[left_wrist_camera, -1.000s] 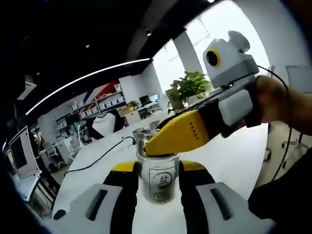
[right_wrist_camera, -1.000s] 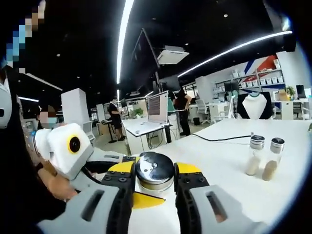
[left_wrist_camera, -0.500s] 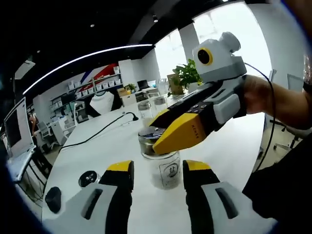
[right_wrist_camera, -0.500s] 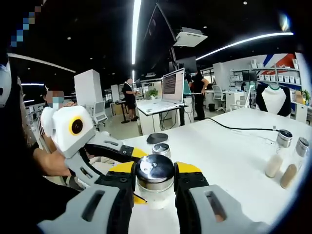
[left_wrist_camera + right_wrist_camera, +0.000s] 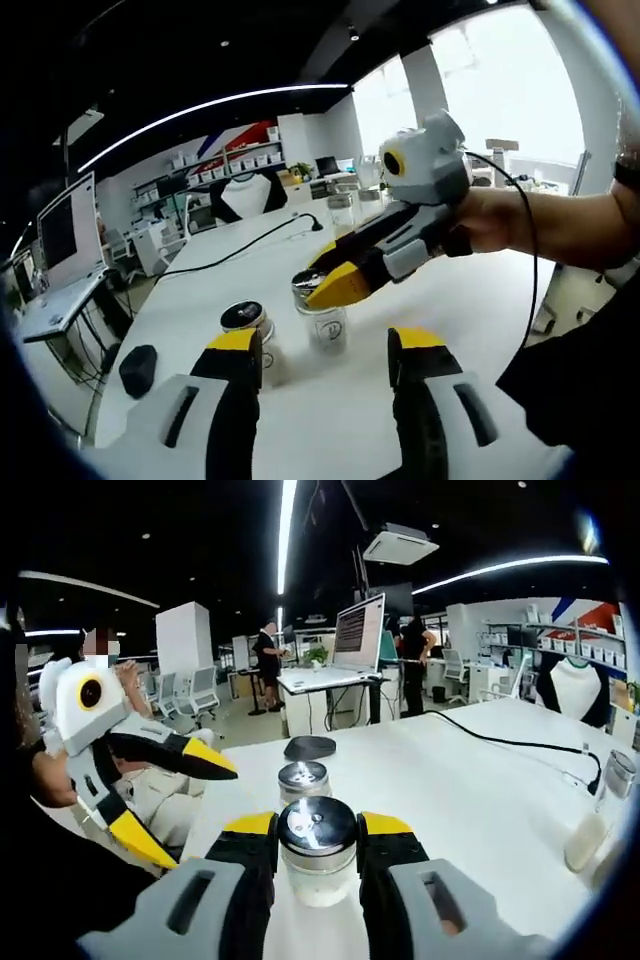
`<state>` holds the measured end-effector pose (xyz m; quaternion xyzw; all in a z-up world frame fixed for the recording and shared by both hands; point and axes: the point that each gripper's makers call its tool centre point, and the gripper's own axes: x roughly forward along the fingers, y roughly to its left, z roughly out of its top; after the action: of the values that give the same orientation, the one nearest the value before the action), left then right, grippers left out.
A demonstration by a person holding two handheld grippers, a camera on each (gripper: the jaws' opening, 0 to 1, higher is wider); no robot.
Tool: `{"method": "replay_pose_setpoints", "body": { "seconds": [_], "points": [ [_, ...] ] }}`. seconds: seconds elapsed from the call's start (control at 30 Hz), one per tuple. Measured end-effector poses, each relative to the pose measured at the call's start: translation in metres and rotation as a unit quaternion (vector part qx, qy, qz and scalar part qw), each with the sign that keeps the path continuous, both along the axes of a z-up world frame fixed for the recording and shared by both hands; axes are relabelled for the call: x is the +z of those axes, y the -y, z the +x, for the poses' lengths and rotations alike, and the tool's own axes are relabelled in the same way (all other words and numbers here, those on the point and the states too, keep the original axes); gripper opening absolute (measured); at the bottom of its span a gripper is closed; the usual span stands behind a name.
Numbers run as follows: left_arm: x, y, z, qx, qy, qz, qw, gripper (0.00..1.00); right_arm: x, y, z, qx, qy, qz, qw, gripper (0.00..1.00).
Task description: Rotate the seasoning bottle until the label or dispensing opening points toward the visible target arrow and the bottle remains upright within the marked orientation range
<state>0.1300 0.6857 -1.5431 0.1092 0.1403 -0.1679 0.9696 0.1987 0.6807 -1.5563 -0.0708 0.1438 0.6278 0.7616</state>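
The right gripper [image 5: 316, 845] is clamped on the seasoning bottle [image 5: 318, 852]: in the right gripper view its two yellow-tipped jaws press the glass body from both sides, just under the metal cap [image 5: 317, 828]. In the left gripper view the same gripper comes in from 2 o'clock, held by the person's hand [image 5: 487, 219], and its yellow tip covers the cap of the bottle [image 5: 324, 318]. The bottle stands upright on the white table [image 5: 470, 300], and a round printed label is turned toward the left gripper.

The left gripper [image 5: 325, 352] has its jaws wide apart and holds nothing. It stays back from the bottle, which stands between its tips but further away. In the right gripper view this gripper [image 5: 172, 800] is at 9 o'clock, with the jaws spread like a beak.

A second shaker [image 5: 303, 780] with a similar metal cap stands just behind the held bottle, at 12 o'clock in the right gripper view. A dark flat puck [image 5: 309, 747] lies further behind it. A black cable [image 5: 510, 744] crosses the table at 2 o'clock, and more shakers [image 5: 600, 815] stand at 3 o'clock.

I cannot see any target arrow or marked range on the table, so I cannot judge how much rotation is left.

The risk, I think, comes from the high grip. If the wrist leans while twisting, the bottle may tip. The second shaker is also very near, and a wide swing of the jaws may knock it.
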Motion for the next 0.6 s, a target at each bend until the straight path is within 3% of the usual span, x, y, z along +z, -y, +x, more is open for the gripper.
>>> {"method": "replay_pose_setpoints", "body": {
  "seconds": [0.2,0.6],
  "points": [
    [0.005,-0.006,0.000,0.007,0.004,0.002,1.0000,0.51,-0.009,-0.008,0.004,0.019,0.021,-0.021,0.9994,0.27],
    [0.009,-0.006,0.005,0.008,0.004,-0.003,1.0000,0.50,-0.008,-0.010,0.011,0.021,0.017,-0.021,0.9994,0.31]
  ]
}}
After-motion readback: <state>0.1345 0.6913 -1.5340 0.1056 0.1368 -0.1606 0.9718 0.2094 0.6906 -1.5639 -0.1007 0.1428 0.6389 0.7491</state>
